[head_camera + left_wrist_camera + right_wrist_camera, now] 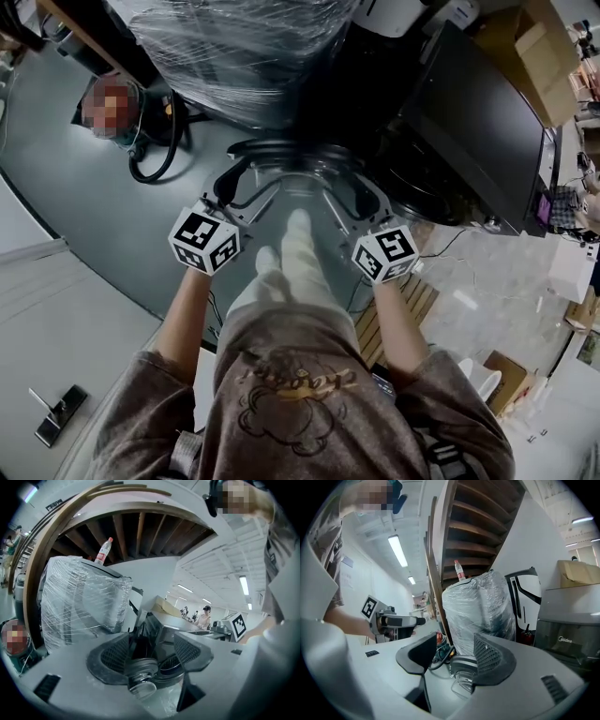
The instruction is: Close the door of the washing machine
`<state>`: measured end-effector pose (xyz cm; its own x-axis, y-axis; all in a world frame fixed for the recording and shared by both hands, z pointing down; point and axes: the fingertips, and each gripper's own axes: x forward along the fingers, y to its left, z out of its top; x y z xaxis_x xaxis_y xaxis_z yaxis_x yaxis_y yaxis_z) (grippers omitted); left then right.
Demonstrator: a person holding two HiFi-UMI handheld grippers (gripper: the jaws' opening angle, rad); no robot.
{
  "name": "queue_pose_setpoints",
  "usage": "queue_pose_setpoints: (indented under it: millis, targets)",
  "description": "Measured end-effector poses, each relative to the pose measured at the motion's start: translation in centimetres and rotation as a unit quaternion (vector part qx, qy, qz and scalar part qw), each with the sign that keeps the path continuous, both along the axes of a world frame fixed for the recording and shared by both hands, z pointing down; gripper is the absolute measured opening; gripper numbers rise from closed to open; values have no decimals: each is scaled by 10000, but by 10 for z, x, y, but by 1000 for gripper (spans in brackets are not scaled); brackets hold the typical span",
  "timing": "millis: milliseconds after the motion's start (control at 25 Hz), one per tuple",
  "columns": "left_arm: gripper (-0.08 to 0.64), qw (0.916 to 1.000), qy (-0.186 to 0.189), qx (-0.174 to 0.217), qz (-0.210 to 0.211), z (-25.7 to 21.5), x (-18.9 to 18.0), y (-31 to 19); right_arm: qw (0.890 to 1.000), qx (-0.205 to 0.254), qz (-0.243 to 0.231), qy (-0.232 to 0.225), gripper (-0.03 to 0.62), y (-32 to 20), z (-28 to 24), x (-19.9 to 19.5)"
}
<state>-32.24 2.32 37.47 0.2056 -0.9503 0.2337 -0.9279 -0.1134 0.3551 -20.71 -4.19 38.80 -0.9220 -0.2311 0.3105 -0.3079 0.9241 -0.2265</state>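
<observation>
Door [292,176] in the head view: a dark round ring around domed clear glass. It is swung out toward the person from the dark, boxy washer [469,122], and hangs between the left gripper [236,192] and right gripper [352,199].

Left gripper view: jaws wide apart and gripping nothing. The door's ribbed rim and glass bulge sit just ahead, with the washer behind.

Right gripper view: jaws also wide and empty, with the door just beyond them.

The door is probably stiff, hinged and fairly heavy, and its glass looks slick. Push firmly on the plastic rim far from the hinge until it latches.
</observation>
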Motion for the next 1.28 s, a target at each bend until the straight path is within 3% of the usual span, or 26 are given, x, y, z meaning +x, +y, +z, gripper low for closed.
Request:
queue_pose_setpoints:
  millis: [760, 1280]
  targets:
    - [285, 9972, 168, -647, 324, 175, -34, -79, 9925, -16, -720, 985, 221, -83, 156, -52]
    - [285, 9918, 20, -1026, 757, 225, -42, -102, 9770, -21, -1310, 1684, 221, -92, 203, -67]
